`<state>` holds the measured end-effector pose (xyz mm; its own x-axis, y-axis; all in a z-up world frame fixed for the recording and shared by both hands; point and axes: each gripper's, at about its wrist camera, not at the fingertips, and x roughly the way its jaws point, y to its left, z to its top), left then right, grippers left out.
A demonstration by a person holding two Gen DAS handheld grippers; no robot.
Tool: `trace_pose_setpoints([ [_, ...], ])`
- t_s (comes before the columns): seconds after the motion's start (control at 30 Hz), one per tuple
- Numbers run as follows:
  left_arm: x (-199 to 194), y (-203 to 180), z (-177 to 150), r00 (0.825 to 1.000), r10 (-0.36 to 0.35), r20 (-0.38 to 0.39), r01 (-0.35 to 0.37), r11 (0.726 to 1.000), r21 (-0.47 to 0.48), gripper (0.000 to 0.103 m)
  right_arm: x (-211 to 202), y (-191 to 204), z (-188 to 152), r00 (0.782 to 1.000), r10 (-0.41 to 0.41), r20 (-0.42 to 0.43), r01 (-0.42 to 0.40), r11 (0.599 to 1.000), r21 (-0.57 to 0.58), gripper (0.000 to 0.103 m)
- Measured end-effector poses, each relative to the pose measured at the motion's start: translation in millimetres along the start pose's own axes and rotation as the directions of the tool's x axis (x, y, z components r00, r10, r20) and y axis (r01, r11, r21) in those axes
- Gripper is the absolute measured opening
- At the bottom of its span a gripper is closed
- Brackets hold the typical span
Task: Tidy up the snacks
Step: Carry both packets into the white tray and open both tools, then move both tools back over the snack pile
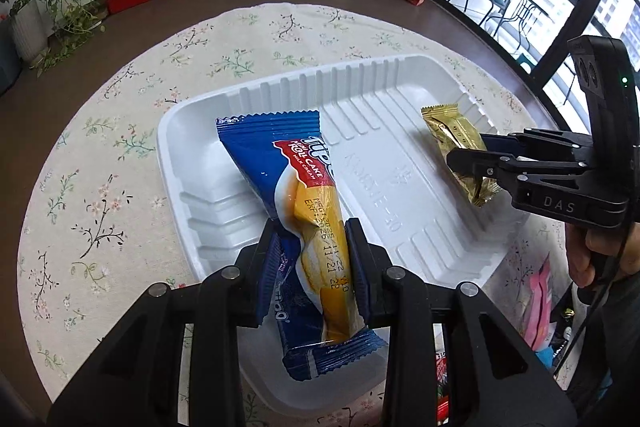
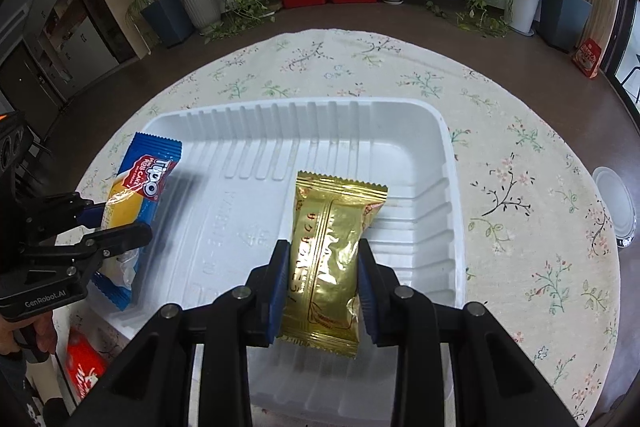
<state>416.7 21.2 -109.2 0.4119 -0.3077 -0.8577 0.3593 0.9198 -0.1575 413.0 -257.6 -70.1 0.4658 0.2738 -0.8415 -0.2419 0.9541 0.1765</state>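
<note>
A white ribbed plastic tray (image 1: 360,75) (image 2: 320,115) lies on the round floral table. My left gripper (image 1: 310,231) is shut on a blue Tipo roll cake packet (image 1: 288,179), held over the tray's left part; the same packet (image 2: 140,183) and left gripper (image 2: 116,221) show at the left of the right wrist view. My right gripper (image 2: 323,247) is shut on a gold foil snack packet (image 2: 332,239) over the tray's right part. From the left wrist view that gold packet (image 1: 452,139) sticks out of the right gripper (image 1: 466,153).
A floral tablecloth (image 2: 520,187) covers the round table. A pink packet (image 1: 540,307) lies near the table's right edge, a red packet (image 2: 86,367) at the lower left. A white round lid (image 2: 616,203) sits at the far right. Plants, a TV cabinet and red boxes stand behind.
</note>
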Motion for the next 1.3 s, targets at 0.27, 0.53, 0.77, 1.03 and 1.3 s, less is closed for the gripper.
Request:
trace_pose_setpoints([
  [0.27, 12.8, -7.6, -3.0, 0.999, 0.029, -0.021, -0.029, 1.000, 0.007, 0.031, 9.9, 2.0, -4.6, 0.999, -0.039, -0.010, 0.039, 0.999, -0.033, 0.035],
  [0.53, 13.0, -13.5, -4.8, 0.999, 0.044, -0.005, -0.044, 0.999, 0.022, 0.050, 9.6, 4.7, -7.4, 0.997, -0.073, 0.001, 0.073, 0.996, -0.058, 0.038],
  [0.77, -3.8, -7.6, -6.3, 0.999, 0.032, 0.020, -0.032, 0.999, 0.000, 0.058, 0.0, 4.7, -8.1, 0.998, -0.062, 0.022, 0.063, 0.996, -0.060, 0.055],
  [1.03, -84.2, 0.8, -29.6, 0.978, 0.011, 0.209, -0.007, 1.000, -0.022, 0.103, -64.4, -13.1, -5.7, 0.983, -0.004, 0.184, 0.003, 1.000, 0.004, 0.068],
  [1.3, -171.8, -23.7, -96.1, 0.932, 0.125, 0.340, -0.118, 0.992, -0.043, 0.103, -148.5, -35.3, -38.2, 0.916, 0.117, 0.383, -0.145, 0.988, 0.046, 0.094],
])
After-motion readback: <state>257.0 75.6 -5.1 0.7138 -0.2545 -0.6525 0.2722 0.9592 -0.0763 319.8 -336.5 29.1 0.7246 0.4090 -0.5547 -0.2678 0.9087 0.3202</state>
